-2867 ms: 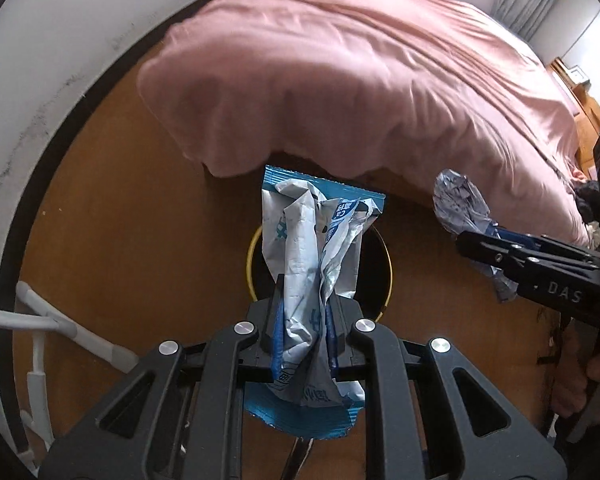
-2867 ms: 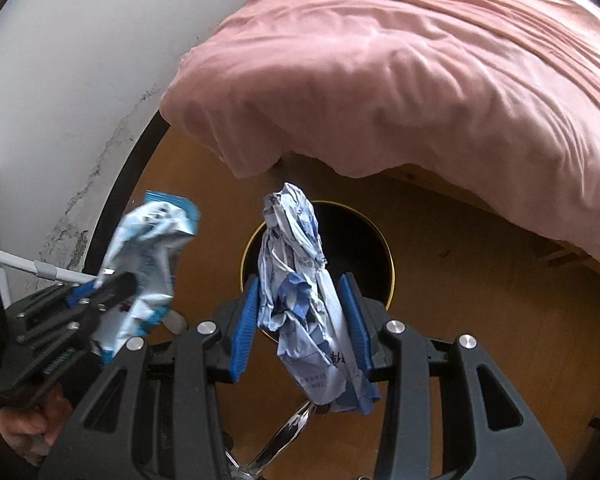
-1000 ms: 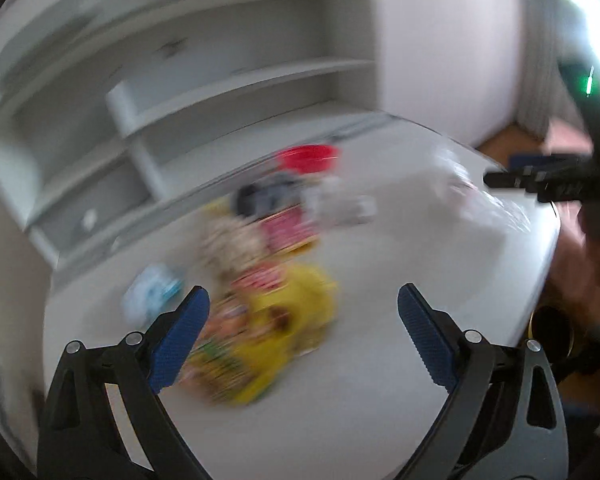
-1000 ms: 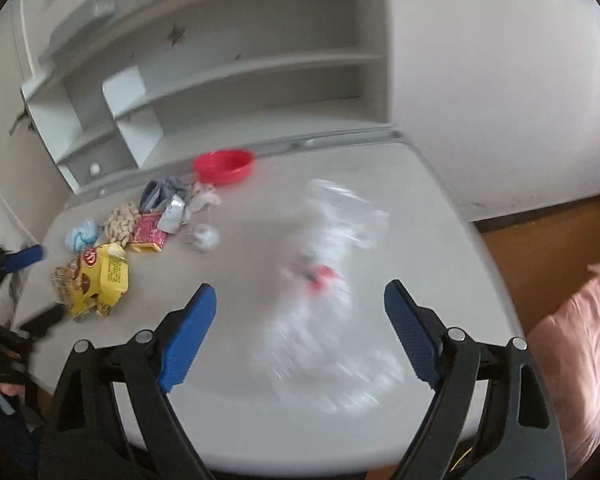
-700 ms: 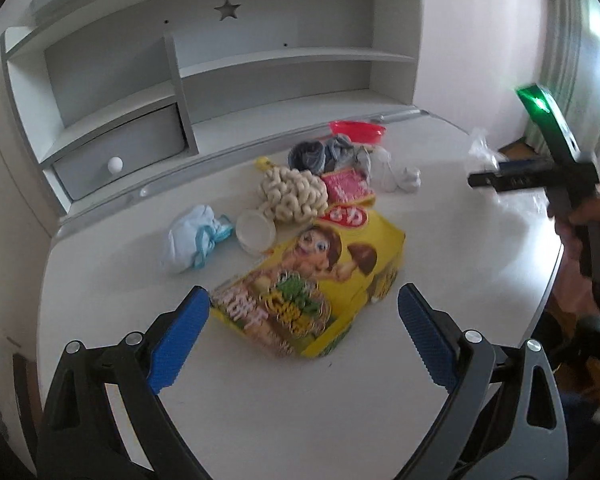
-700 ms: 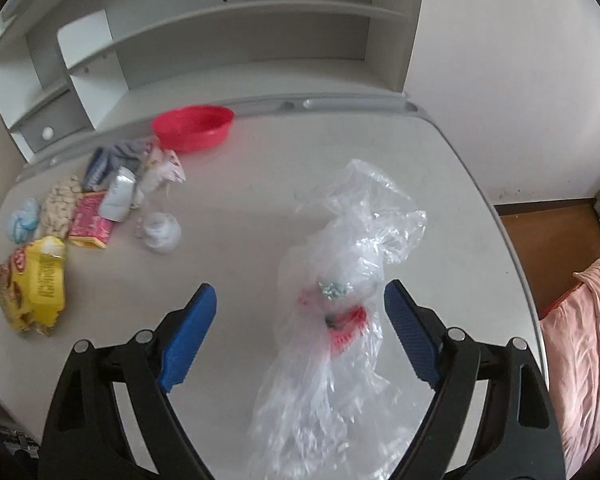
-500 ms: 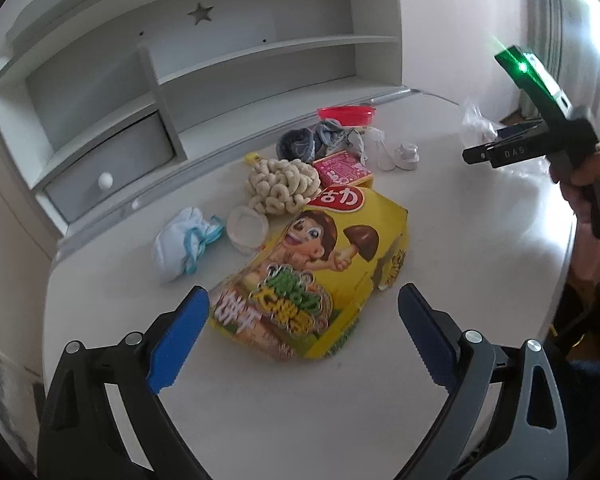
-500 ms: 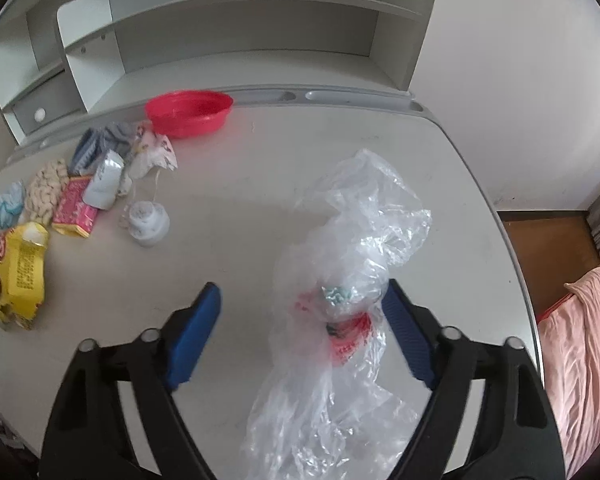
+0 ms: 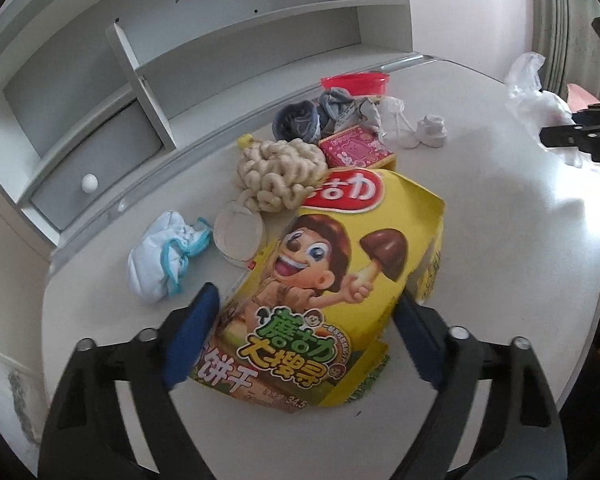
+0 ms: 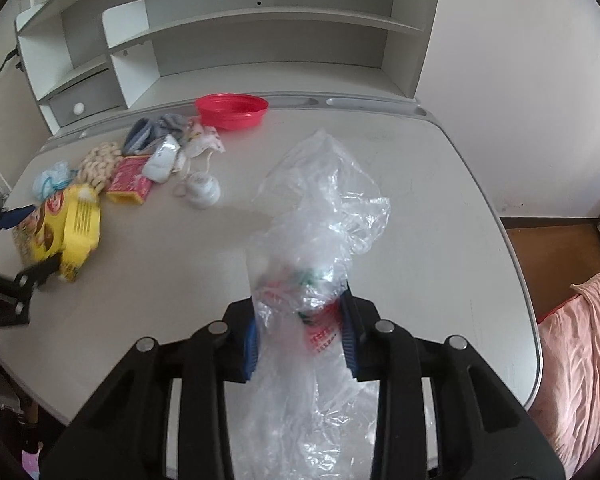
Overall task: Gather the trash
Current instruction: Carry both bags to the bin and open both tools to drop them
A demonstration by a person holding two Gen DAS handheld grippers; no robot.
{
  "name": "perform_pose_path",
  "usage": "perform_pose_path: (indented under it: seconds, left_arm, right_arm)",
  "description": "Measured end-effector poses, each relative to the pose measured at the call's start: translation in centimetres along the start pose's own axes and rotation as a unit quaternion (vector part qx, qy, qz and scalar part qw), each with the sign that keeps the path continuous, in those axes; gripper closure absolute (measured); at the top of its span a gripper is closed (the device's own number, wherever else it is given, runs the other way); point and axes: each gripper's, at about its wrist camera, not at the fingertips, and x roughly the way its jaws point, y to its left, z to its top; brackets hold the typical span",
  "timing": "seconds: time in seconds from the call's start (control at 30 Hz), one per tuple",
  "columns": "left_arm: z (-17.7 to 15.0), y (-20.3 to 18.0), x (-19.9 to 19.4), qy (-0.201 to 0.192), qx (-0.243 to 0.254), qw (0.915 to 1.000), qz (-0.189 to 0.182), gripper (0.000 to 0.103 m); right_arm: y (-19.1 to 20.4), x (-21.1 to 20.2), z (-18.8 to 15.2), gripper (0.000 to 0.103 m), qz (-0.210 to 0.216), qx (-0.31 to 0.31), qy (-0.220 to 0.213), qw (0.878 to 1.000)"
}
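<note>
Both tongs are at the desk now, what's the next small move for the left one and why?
Probably close the left tongs on the yellow snack box: its near end already lies between the open blue pads, while the right tongs have clamped the clear plastic bag.

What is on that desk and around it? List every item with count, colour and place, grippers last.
Snack box: 1, yellow, front left of desk, between left fingers.
Plastic bag: 1, clear, front right, between right fingers.
Bowl: 1, red, back edge.
Pink box: 1, behind snack box.
Puffed snacks: 1 heap, beige, beside pink box.
Socks: grey-blue bundle, before bowl.
White cloth: 1, blue trim, far left.
Cup: 1, white, beside cloth.
Desk: 1, white, shelves behind.
Bedding: pink, right.
Left gripper: around snack box.
Right gripper: closing on bag.
</note>
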Motion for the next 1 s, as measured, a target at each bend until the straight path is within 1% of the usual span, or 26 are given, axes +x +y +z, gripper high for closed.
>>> perform_pose_path:
  seconds: [0.07,0.1,0.13,0.17,0.23,0.37,0.4,0.5,0.6,0.63,0.7,0.8,0.9,0.93,1.0]
  left_arm:
    - [0.3,-0.5,-0.8,-0.004,0.02,0.9998,0.006,0.036]
    - [0.5,-0.5,-1.2,-0.007,0.019,0.9998,0.001,0.038]
    - [0.7,-0.3,-1.8,-0.015,0.01,0.9998,-0.013,0.039]
    - [1.1,-0.1,-2.3,-0.019,0.003,0.9997,-0.014,0.04]
    - [1.8,0.4,-3.3,-0.032,-0.008,0.9994,-0.002,0.04]
    - [3.6,1.1,-5.5,-0.063,-0.041,0.9971,-0.011,0.04]
    - [4.0,0.8,-6.0,-0.07,-0.042,0.9966,-0.013,0.04]
    - [5.6,-2.2,-6.8,-0.087,-0.03,0.9952,-0.033,0.04]
    - [7.0,-6.8,-6.8,-0.096,-0.012,0.9933,-0.063,0.04]
    - [7.7,-9.4,-6.8,-0.101,0.002,0.9915,-0.083,0.04]
    - [8.4,-12.6,-6.9,-0.106,0.019,0.9883,-0.108,0.04]
    - [9.8,-20.0,-6.8,-0.107,0.056,0.9772,-0.174,0.04]
    - [10.3,-26.5,-6.4,-0.1,0.089,0.9662,-0.22,0.04]
    - [10.4,-29.3,-6.1,-0.094,0.102,0.9612,-0.239,0.04]
    - [10.3,-33.8,-5.5,-0.077,0.123,0.951,-0.273,0.04]
  right_arm:
    - [-0.4,-0.9,-0.5,0.07,0.002,0.013,-0.009,1.0]
    - [-0.8,-1.2,-0.6,0.07,0.001,0.018,-0.013,1.0]
    - [-1.0,-1.6,-0.9,0.07,0.0,0.023,-0.016,1.0]
    - [-1.7,-2.1,-1.2,0.07,-0.001,0.032,-0.02,0.999]
    - [-2.9,-2.8,-1.8,0.07,-0.005,0.047,-0.026,0.999]
    - [-6.5,-4.5,-3.4,0.07,-0.014,0.089,-0.038,0.995]
    - [-7.8,-5.0,-4.1,0.07,-0.022,0.103,-0.04,0.994]
    - [-11.9,-6.4,-6.5,0.07,-0.046,0.149,-0.043,0.987]
    - [-16.4,-8.0,-9.9,0.07,-0.077,0.2,-0.043,0.976]
    - [-17.8,-8.4,-10.9,0.07,-0.087,0.214,-0.042,0.972]
    - [-20.8,-9.7,-13.9,0.07,-0.112,0.252,-0.039,0.96]
    - [-24.7,-11.2,-18.4,0.07,-0.142,0.3,-0.03,0.943]
    - [-27.9,-12.6,-23.0,0.07,-0.173,0.342,-0.021,0.923]
    - [-28.7,-12.8,-24.4,0.07,-0.178,0.354,-0.016,0.918]
    - [-30.9,-13.2,-28.0,0.07,-0.187,0.387,-0.003,0.903]
